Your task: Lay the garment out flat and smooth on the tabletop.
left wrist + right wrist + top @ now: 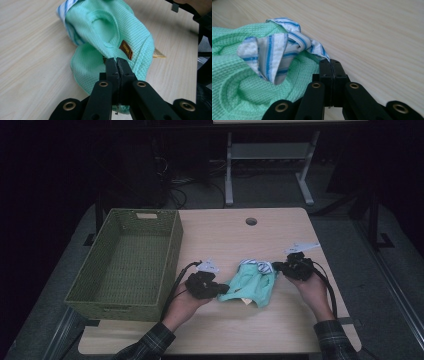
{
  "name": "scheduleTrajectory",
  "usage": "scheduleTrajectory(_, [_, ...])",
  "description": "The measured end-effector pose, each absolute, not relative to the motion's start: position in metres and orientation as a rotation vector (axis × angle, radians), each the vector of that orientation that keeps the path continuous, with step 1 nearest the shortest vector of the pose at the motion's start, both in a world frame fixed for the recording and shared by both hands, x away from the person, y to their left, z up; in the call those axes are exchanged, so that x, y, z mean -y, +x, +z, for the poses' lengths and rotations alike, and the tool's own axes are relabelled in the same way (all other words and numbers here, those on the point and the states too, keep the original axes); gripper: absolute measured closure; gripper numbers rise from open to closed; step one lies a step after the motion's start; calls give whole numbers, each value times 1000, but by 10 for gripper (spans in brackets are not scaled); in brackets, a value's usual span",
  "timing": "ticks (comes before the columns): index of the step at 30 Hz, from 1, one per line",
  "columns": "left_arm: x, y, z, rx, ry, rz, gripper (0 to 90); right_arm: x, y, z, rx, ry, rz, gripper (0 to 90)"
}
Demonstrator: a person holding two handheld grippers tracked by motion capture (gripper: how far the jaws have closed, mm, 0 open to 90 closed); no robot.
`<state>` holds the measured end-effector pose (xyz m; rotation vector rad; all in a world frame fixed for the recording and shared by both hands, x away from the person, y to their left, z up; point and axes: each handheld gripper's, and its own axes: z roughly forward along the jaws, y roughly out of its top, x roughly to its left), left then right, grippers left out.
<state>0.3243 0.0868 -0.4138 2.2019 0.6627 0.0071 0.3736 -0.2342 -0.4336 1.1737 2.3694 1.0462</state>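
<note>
Left fingers: both black pads are pressed flat together, with the edge of the mint-green garment pinched between their tips.
Right fingers: pads likewise clamped together, biting the garment's blue-and-white striped collar at its corner.
Left gripper: held in the person's left hand near the front of the table, jaws pointing right toward the cloth.
Right gripper: held in the right hand, jaws pointing left, meeting the cloth's upper right corner.
Garment position: it sits on the wooden table, bunched between the two grippers, roughly midway across the front half of the tabletop, to the right of the basket.
Garment look: waffle-textured green fabric, a small brown label sewn on it, a tan paper tag poking out at its far edge.
Collar: folded and curled over the green cloth, seen up close in the right gripper view.
Basket: green woven, rectangular, standing on the table's left side, well apart from the garment.
Sleeves: dark plaid cuffs at the bottom of the high view.
</note>
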Motion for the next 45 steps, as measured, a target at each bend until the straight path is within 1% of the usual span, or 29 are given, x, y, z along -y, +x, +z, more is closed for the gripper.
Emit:
scheduleTrajectory(2, [-85,328,-418,-663,2205,-6,872,231,377,-439,-2380,1183,1030,891])
scheduleTrajectory(5, [-84,331,-422,-669,2222,35,816,229,379,-443,-2379,1190,1027,861])
scheduleTrajectory(6, [-84,331,-423,-671,2230,47,754,230,379,-444,-2376,1194,1028,798])
scheduleTrajectory(7, [-85,330,-423,-671,2240,63,719,230,379,-445,-2373,1203,1033,747])
scheduleTrajectory(8, [-86,330,-424,-673,2238,72,687,231,379,-444,-2359,1211,1036,727])
scheduleTrajectory(10, [-88,328,-423,-653,2259,82,631,234,378,-442,-2343,1222,1069,653])
scheduleTrajectory(13, [-89,322,-424,-630,2270,95,558,238,373,-436,-2323,1234,1093,628])
scheduleTrajectory(17, [-90,312,-425,-607,2285,101,496,239,360,-430,-2320,1205,1152,628])
scheduleTrajectory(21, [-87,304,-431,-585,2318,119,442,236,350,-430,-2362,1171,1128,621])
scheduleTrajectory(24, [-83,302,-438,-568,2367,146,428,237,344,-433,-2361,1178,1145,617])
scheduleTrajectory(25, [-81,302,-441,-564,2379,150,430,238,342,-435,-2364,1176,1140,612])
scheduleTrajectory(26, [-79,302,-443,-556,2390,159,455,239,342,-436,-2372,1177,1129,606])
scheduleTrajectory(27, [-78,303,-444,-547,2400,162,512,240,341,-436,-2375,1187,1131,602])
scheduleTrajectory(29, [-79,305,-444,-549,2401,134,700,242,339,-437,-2361,1180,1143,601])
scheduleTrajectory(30, [-79,306,-442,-553,2393,124,766,243,338,-437,-2366,1183,1144,594])
scheduleTrajectory(32, [-81,307,-437,-564,2356,96,836,244,338,-438,-2362,1188,1143,591])
scheduleTrajectory(34, [-84,307,-429,-566,2312,76,851,245,338,-439,-2363,1186,1145,588])
scheduleTrajectory(45, [-81,306,-373,-503,2128,85,855,243,336,-435,-2355,1154,1160,575])
